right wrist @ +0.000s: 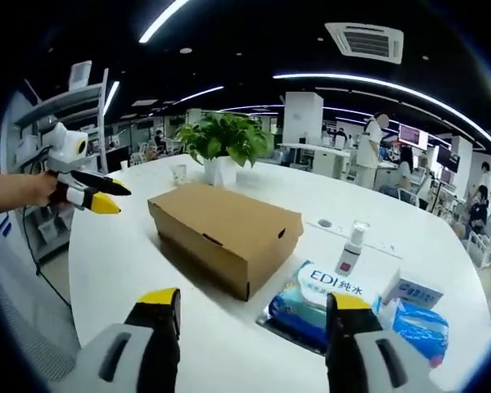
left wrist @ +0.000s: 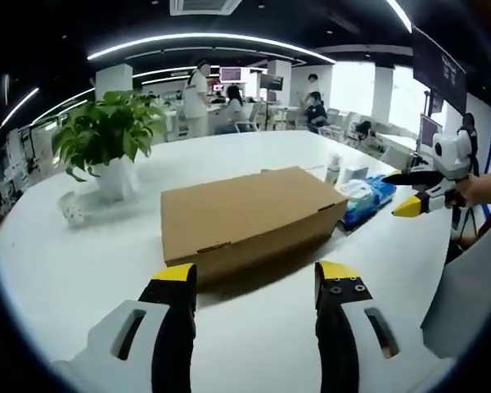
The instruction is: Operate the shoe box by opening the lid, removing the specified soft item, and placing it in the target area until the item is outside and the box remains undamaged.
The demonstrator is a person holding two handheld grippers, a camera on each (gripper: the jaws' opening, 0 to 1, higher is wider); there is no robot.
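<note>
1. Shoe box (left wrist: 247,217): brown cardboard, lid down and closed, resting on the white surface (left wrist: 82,270); contents cannot be seen.
2. Left tool (left wrist: 255,282): jaws spread apart, released, nothing between them, just short of the box's near edge.
3. Right tool (right wrist: 252,304): jaws likewise parted and released, near the box's end and a wipes packet (right wrist: 326,296) (blue and white, sealed).
4. Potted plant (left wrist: 108,135): white pot, beyond the box.
5. Small pump bottle (right wrist: 353,248): upright, beside the packet.
</note>
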